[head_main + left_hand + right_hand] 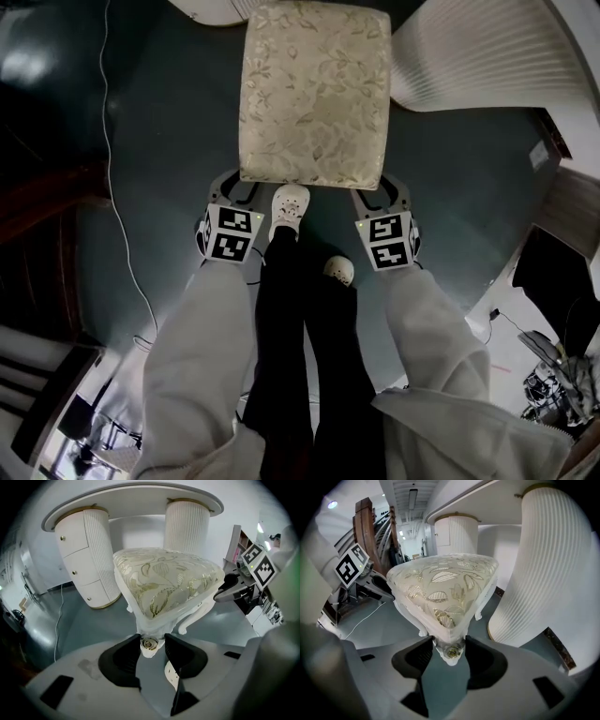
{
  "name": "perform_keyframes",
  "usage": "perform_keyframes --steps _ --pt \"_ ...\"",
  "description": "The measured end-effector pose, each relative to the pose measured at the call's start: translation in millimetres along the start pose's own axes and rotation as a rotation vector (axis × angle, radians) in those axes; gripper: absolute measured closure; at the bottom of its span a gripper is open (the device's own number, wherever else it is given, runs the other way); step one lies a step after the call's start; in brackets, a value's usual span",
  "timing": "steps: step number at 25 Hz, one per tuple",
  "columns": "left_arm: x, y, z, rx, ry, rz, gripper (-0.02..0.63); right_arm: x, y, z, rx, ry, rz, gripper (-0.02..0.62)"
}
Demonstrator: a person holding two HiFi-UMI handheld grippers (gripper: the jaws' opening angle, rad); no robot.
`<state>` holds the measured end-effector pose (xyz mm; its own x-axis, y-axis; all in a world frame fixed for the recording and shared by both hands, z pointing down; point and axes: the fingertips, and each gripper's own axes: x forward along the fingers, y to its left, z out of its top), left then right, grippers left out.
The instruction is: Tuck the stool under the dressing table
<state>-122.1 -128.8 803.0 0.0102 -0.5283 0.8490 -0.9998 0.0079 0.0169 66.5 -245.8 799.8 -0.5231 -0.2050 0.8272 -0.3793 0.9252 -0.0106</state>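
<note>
The stool [314, 94] has a cream floral cushion and white carved legs, and it stands on the dark floor in front of me. My left gripper [242, 181] is at its near left corner and my right gripper [380, 187] at its near right corner. In the left gripper view, the gripper [152, 639] has its jaws closed on the corner of the stool [164, 583] that bears a rosette. The right gripper [449, 644] grips the other corner of the stool [440, 592] the same way. The white dressing table [131, 498] stands just beyond, with its ribbed pedestals [478, 56] either side of a gap.
The person's dark trouser legs and white shoes [289, 206] stand right behind the stool, between the grippers. A thin cable [117, 216] runs along the floor on the left. Dark wooden furniture [37, 197] stands at the far left and clutter [562, 319] at the right.
</note>
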Motion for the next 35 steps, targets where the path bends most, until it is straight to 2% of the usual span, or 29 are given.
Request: perform_keyframes --steps 8,13,20,29,35 --pt "-1.4 0.2 -0.6 -0.014 0.015 -0.001 0.445 -3.2 1.6 2.6 -0.010 0.020 0.002 0.333" --pt "0.6 6.4 -1.5 0.010 0.039 -0.018 0.445 -3.0 6.8 4.5 -0.007 0.036 -0.008 0.337" --pt "1.4 9.7 -1.5 0.024 0.024 -0.024 0.445 -3.3 10.2 5.4 0.005 0.031 -0.034 0.339" --pt "-8.8 3.7 2.3 0.009 0.020 -0.008 0.445 -11.5 8.4 10.1 0.050 0.039 -0.072 0.345" --pt "-8.6 5.1 0.6 0.003 0.026 0.013 0.445 -11.3 10.7 11.0 0.028 0.038 -0.050 0.345"
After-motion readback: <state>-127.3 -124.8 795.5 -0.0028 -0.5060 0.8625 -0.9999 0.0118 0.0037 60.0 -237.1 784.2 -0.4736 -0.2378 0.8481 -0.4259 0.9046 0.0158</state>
